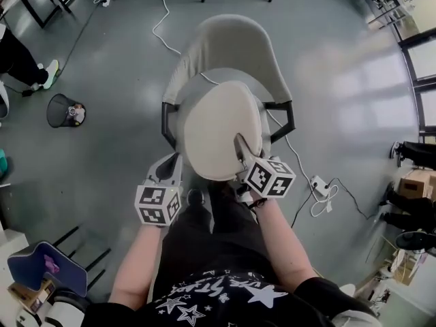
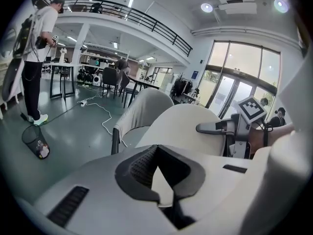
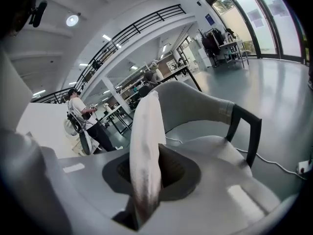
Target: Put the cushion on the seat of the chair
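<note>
A black mesh waste bin stands on the grey floor, well left of the chair; its content I cannot make out. The left gripper and the right gripper both pinch the cushion at its near edge. It hangs tilted above the seat and hides most of it. Open floor lies on both sides, and a white cable runs behind.

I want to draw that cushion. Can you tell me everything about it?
The cushion is a cream, rounded pad, smooth and fairly thin, like soft fabric. It is held tilted above the chair seat, not lying flat. The left gripper and right gripper each pinch its near edge in their jaws.
</note>
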Tool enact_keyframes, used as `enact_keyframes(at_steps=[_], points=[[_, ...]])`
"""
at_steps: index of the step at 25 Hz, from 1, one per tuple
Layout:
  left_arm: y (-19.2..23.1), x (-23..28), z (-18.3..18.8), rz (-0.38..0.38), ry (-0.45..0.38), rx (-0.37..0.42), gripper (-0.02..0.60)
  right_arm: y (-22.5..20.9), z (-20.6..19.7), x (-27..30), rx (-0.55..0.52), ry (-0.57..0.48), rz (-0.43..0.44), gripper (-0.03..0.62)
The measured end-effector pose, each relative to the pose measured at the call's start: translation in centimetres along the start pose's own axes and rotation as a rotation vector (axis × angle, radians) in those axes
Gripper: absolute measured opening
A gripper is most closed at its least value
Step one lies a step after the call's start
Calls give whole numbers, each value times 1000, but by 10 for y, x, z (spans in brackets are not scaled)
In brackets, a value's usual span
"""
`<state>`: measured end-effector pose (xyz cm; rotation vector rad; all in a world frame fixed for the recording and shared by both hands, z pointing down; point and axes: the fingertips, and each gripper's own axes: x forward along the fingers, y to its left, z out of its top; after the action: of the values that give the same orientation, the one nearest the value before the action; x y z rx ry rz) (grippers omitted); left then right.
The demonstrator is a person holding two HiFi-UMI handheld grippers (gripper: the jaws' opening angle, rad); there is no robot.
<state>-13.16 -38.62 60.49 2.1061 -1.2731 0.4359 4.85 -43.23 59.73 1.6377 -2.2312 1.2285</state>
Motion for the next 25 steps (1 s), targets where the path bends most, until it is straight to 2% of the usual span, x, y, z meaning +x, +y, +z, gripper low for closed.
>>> enact_keyframes(at_steps=[10,16,25], points=[[25,51,-7,23,43,13,6,-25,1,53,143,-58,50,60],[21,72,-30,3,99,21,6,-68,-21,66,165,-70,-22,60],[14,107,-64,-20,181,16,6,-142,-60,72,170,-9,-142,71]])
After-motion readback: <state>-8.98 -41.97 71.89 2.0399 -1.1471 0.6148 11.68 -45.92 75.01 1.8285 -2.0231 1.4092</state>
